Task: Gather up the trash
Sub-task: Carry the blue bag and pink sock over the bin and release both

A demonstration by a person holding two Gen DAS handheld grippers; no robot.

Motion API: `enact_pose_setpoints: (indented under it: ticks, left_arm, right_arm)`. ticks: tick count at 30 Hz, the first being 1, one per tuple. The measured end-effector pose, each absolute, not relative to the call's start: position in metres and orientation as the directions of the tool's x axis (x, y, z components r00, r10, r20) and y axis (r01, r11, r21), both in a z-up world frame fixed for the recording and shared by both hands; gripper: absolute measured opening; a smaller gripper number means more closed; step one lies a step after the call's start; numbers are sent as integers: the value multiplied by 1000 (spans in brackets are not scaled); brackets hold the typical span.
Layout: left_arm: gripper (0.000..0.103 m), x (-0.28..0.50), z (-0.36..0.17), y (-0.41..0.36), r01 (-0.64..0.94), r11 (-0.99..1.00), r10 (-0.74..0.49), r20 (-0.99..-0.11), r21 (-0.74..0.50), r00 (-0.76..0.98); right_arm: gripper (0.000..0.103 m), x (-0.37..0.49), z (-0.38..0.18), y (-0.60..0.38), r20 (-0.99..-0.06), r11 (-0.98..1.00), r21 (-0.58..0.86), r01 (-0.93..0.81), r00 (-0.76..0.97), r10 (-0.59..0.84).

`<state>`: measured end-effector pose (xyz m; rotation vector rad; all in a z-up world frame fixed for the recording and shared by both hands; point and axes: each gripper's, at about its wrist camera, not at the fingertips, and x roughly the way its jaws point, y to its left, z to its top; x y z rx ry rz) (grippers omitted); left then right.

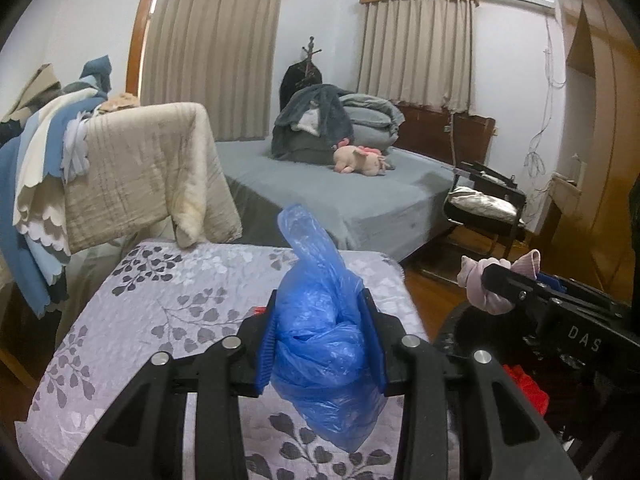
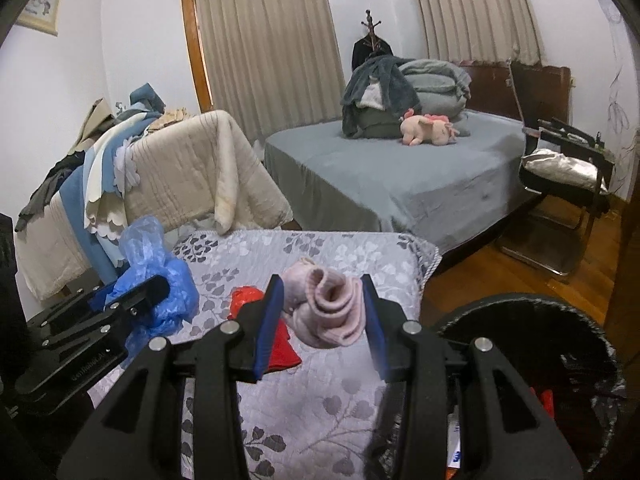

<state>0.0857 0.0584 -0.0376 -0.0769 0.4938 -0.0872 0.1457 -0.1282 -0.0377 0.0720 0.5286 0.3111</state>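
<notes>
My left gripper (image 1: 320,344) is shut on a crumpled blue plastic bag (image 1: 320,320) and holds it above the lilac leaf-patterned cushion (image 1: 168,312). The bag also shows in the right wrist view (image 2: 156,280). My right gripper (image 2: 322,312) is shut on a balled pink sock (image 2: 324,308), held above the cushion's right side, near the black-lined trash bin (image 2: 560,344). The sock also shows in the left wrist view (image 1: 488,284). A red scrap (image 2: 276,336) lies on the cushion under the right gripper.
Behind the cushion a chair draped with beige and blue cloths (image 2: 168,184). A grey bed (image 2: 400,176) with folded blankets and a pink plush toy (image 2: 428,130). A black chair (image 2: 568,184) stands on the wooden floor at right.
</notes>
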Motion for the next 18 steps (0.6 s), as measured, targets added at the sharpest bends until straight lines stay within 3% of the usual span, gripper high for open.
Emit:
enact_pose_setpoints:
  ticks: [18]
  left_arm:
    - [38, 62, -24, -4, 194, 977, -214, -444, -90, 870]
  right_arm:
    - [38, 103, -28, -203, -452, 979, 145, -144, 871, 195]
